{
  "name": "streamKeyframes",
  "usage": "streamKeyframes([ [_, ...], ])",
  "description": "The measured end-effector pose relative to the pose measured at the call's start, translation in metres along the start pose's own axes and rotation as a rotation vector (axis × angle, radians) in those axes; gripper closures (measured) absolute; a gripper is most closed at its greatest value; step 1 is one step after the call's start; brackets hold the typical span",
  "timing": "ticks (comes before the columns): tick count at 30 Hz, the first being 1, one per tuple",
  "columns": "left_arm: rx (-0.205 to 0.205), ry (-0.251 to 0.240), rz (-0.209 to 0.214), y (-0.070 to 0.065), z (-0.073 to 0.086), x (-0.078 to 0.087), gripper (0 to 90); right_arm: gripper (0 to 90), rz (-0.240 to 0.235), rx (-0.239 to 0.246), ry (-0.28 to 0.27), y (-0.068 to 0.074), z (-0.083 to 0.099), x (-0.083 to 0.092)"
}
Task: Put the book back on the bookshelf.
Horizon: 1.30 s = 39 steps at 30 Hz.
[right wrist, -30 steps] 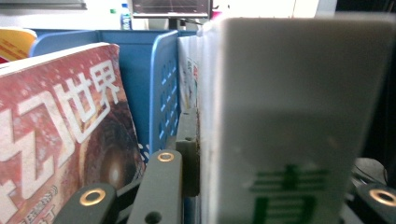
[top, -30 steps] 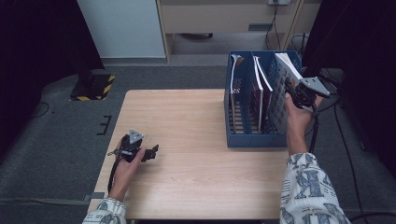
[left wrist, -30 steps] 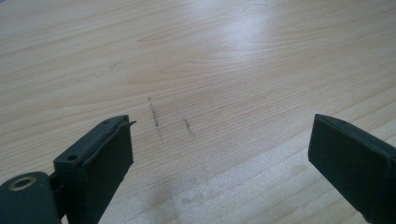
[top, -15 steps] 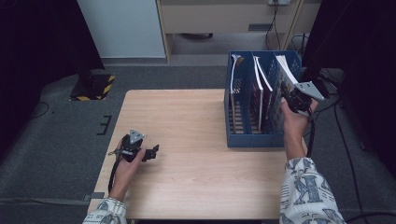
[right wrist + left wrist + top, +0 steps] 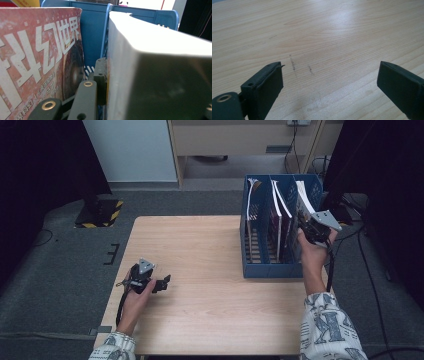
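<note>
The right gripper (image 5: 309, 226) is at the blue file rack (image 5: 260, 265), which stands by the right edge of the worktop (image 5: 210, 250). Its fingers (image 5: 100, 75) are squeezed on a thick white book (image 5: 155, 70) in the rack's right slot. A red magazine (image 5: 37, 57) stands in the slot next to it. The left gripper (image 5: 161, 283) rests low near the left edge of the worktop. Its fingers (image 5: 265, 85) are wide open with nothing but bare wood between them.
</note>
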<state>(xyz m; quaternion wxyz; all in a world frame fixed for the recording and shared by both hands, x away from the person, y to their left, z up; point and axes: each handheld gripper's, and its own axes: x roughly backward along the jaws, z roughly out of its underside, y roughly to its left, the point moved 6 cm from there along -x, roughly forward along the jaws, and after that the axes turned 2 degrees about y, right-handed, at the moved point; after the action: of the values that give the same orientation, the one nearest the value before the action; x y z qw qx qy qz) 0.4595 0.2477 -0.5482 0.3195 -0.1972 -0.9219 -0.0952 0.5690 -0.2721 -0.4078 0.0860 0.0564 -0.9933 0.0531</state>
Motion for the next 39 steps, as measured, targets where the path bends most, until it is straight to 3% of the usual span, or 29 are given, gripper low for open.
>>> streamKeyframes([
  [8, -0.001, 0.000, 0.003, -0.0004, -0.0004, -0.0004, 6.2, 72.9, 0.009, 0.087, 0.018, 0.0018, -0.0010, -0.0031],
  [14, -0.002, 0.003, 0.002, -0.0005, -0.0003, -0.0005, 6.2, 72.5, 0.011, 0.116, 0.023, 0.0028, -0.0002, -0.0035],
  [28, -0.005, 0.001, 0.002, -0.0011, -0.0007, -0.0002, 6.2, 64.3, -0.007, 0.061, 0.022, 0.0046, 0.0008, -0.0026],
  [33, -0.010, 0.005, 0.002, -0.0008, -0.0005, 0.0001, 6.2, 51.2, -0.018, 0.041, 0.035, 0.0062, 0.0033, -0.0025],
  [39, -0.012, 0.003, 0.002, -0.0019, -0.0008, 0.0001, 6.2, 46.3, -0.021, 0.028, 0.029, 0.0066, 0.0022, -0.0007],
])
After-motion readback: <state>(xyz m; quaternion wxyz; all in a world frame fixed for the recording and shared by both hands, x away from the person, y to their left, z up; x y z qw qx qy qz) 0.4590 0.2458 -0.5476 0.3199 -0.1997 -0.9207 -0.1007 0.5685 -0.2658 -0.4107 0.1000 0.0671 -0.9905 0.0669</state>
